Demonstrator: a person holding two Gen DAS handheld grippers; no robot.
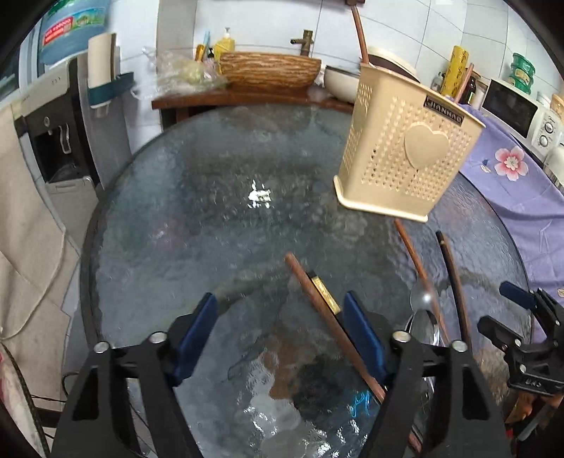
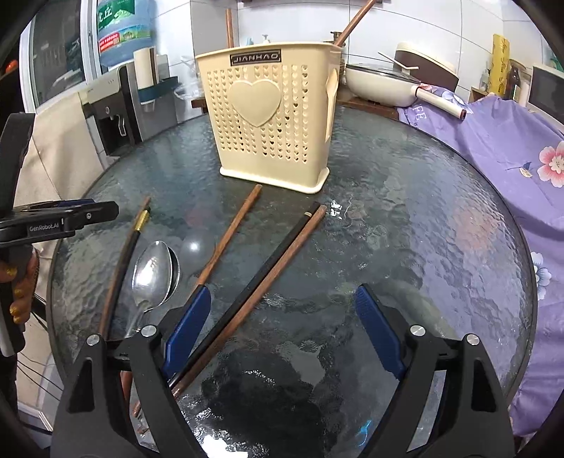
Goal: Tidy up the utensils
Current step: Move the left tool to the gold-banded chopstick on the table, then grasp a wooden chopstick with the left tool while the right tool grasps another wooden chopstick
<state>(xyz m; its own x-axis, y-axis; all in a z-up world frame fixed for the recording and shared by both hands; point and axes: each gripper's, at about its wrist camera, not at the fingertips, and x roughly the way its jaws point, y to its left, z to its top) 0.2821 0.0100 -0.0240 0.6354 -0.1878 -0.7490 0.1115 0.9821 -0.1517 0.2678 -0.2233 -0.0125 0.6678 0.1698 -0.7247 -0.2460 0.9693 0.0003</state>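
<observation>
I see my left gripper (image 1: 282, 324) open wide over the round desk of dark textured glass (image 1: 197, 218), its blue pads apart, and nothing is between them except a brown wooden chopstick (image 1: 328, 317) that lies on the glass and passes just beside the right pad. Touching this chopstick lies a black chopstick with a gold end (image 1: 326, 290). My right gripper (image 2: 282, 317) is also open wide and holds nothing; under its left pad run a black chopstick with a pale band (image 2: 261, 267) and a brown chopstick (image 2: 282, 264), side by side on the desk and touching along their length. To the left of this pair lies one more brown wooden chopstick (image 2: 229, 239), pointing toward the holder. Further left I see two silver metal spoons (image 2: 155, 271), one stacked on the other with the bowls up, and beside them a thin dark chopstick with a gold tip (image 2: 135, 232). The cream plastic utensil holder with heart-shaped holes and a big heart on its front (image 2: 268, 116) stands upright at the far side of the desk, and two brown sticks (image 2: 352, 21) rise out of its top. A purple flowered cloth (image 2: 511, 148) covers the right side behind the desk.
</observation>
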